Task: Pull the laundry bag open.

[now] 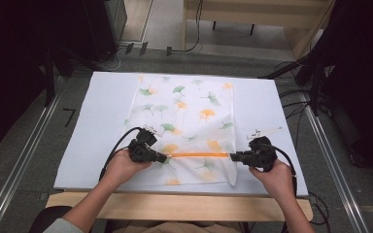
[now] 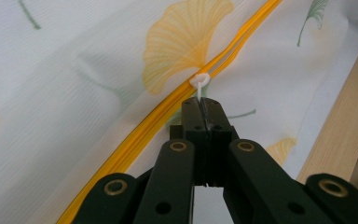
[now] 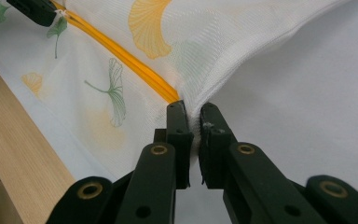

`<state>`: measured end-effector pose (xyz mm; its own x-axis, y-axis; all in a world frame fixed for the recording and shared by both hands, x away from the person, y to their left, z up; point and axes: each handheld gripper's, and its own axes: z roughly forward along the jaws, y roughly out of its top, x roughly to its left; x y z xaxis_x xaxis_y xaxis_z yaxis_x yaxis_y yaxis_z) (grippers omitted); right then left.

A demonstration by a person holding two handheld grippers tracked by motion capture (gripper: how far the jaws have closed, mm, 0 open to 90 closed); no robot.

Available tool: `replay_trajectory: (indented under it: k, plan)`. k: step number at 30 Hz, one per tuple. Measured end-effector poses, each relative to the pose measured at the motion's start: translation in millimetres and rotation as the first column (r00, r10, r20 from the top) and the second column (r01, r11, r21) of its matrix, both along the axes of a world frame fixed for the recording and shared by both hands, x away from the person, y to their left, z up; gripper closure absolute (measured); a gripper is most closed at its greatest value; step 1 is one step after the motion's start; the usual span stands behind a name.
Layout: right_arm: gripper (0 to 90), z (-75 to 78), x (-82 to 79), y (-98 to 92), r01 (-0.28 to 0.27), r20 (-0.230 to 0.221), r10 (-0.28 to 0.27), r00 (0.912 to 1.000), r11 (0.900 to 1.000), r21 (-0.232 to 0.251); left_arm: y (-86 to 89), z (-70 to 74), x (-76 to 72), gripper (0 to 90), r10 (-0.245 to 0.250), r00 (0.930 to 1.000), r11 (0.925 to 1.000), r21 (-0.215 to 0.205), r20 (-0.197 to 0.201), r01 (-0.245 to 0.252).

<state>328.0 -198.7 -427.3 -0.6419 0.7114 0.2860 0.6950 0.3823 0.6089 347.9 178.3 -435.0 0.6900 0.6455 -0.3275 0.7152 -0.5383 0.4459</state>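
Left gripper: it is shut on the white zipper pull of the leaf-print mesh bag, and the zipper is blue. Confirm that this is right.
One detail is wrong: the zipper is orange, not blue, as the left gripper view shows. The left gripper is indeed shut on the white zipper pull of the leaf-print mesh bag.

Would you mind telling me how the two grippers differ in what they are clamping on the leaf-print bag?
The left gripper pinches the thin white zipper pull; the right gripper clamps bunched mesh at the bag edge, beside the orange zipper. Left jaws meet fully; right jaws keep a fabric-filled gap. Both are shut.
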Motion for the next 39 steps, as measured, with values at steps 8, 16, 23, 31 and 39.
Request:
replay_trajectory:
  k: [8,16,23,31,39]
  plan:
    - [85.6,-0.6,0.7,-0.7,-0.002,-0.001,0.002,1.0,1.0,0.001,17.7,1.5,-0.7,90.0,0.005,1.0,0.9997,-0.024,0.004,-0.005]
    - [85.5,-1.0,1.0,-1.1,-0.003,-0.002,0.003,1.0,1.0,-0.003,26.2,-1.7,0.2,90.0,0.01,0.9999,0.9997,-0.024,-0.004,-0.01]
    - [85.6,-1.0,0.7,-1.9,0.0,-0.005,0.0,1.0,1.0,0.0,31.5,-2.1,0.1,90.0,0.023,0.9997,0.9995,-0.023,-0.009,-0.023]
    - [85.6,-1.2,0.8,-0.7,0.0,0.0,0.0,1.0,1.0,-0.004,34.6,-1.6,0.7,90.0,0.02,0.9997,0.9995,-0.024,-0.012,-0.02]
    - [85.6,-1.3,1.2,-2.5,0.0,-0.013,0.0,0.9999,1.0,0.011,38.1,0.0,1.0,90.0,0.02,0.9997,0.9993,-0.031,-0.013,-0.021]
